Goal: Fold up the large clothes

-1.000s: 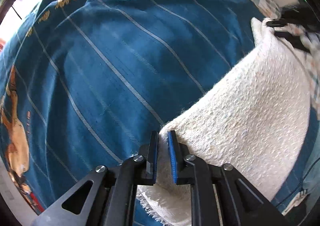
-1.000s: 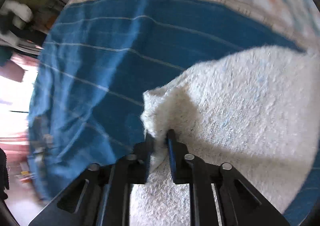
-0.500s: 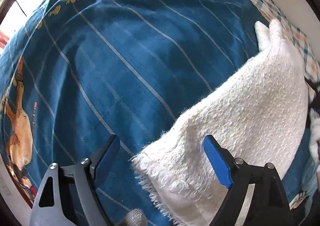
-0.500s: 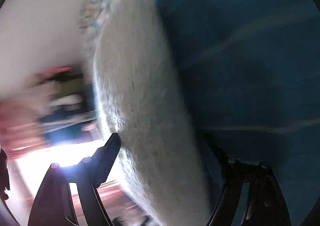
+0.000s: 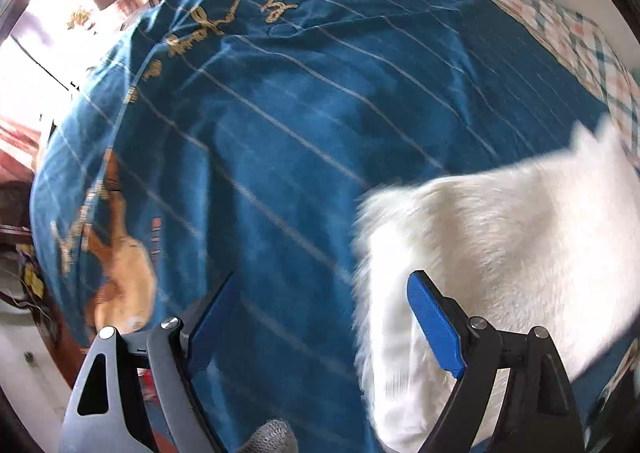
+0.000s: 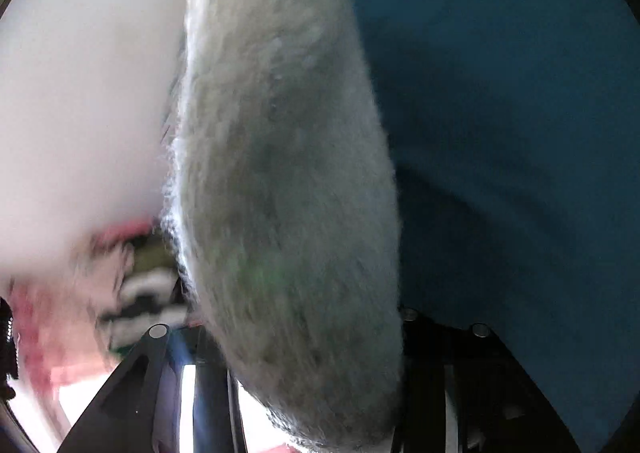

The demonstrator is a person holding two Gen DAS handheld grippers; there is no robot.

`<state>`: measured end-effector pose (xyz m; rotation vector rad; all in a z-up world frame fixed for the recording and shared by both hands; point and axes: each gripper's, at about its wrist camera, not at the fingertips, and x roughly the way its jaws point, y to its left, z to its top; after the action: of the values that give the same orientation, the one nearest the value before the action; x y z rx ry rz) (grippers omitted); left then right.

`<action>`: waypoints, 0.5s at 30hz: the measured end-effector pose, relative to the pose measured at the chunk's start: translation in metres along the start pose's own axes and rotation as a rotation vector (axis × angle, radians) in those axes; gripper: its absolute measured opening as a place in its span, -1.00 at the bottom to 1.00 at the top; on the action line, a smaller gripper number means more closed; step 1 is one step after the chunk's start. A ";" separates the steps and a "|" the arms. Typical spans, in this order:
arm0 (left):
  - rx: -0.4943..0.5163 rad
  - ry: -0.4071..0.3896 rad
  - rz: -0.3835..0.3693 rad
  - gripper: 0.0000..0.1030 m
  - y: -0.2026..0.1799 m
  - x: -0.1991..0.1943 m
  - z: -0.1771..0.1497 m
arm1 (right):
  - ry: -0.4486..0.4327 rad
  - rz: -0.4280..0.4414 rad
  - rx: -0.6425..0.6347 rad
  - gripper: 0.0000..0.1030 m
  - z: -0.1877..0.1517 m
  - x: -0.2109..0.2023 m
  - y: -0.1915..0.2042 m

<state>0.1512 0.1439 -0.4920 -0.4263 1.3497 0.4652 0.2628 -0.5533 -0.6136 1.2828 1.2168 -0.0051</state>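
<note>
Left wrist view: our left gripper (image 5: pixel 320 327) stands wide, holding nothing; the white fluffy garment (image 5: pixel 500 245) lies on the blue blanket (image 5: pixel 280 133), soft and light. Right wrist view: the garment (image 6: pixel 288 193) hides our right gripper (image 6: pixel 304 365); we cannot tell its state. We would pinch a corner.

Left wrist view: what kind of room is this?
Most likely a bedroom. A blue striped bedspread covers a wide bed, a checked sheet shows at its far edge, and a white fuzzy garment lies on it.
</note>
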 end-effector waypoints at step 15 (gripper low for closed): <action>0.218 -0.005 0.017 0.66 -0.084 0.003 -0.017 | 0.122 -0.324 0.216 0.40 -0.107 -0.133 -0.174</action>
<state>0.1836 0.0647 -0.4960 -0.2339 1.3833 0.3288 0.0288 -0.6202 -0.6257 1.2706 1.5519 -0.3038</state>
